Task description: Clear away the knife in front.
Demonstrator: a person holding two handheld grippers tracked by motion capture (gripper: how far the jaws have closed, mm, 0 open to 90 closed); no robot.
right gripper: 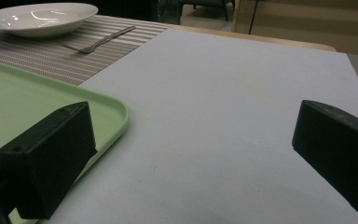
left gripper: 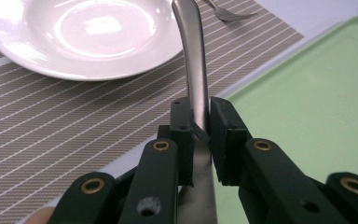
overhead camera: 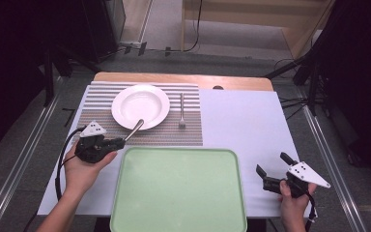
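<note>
Overhead light falls brightly on the table (overhead camera: 241, 125) in the high view, while the far corners of the room sink into darkness. Glare glints on the white plate (left gripper: 84, 37) in the left gripper view, where the near jaws blur. The right gripper view is dimmer, its near jaws soft.

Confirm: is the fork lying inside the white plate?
No, the fork lies on the striped placemat, right of the white plate.

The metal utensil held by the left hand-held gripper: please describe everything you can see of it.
The metal utensil is slim, shiny and silver-grey, like steel. The left hand-held gripper is shut on its flat handle. It slants up toward the white plate, its far end over the plate's near rim. That end is cut off, so its kind is unclear.
</note>
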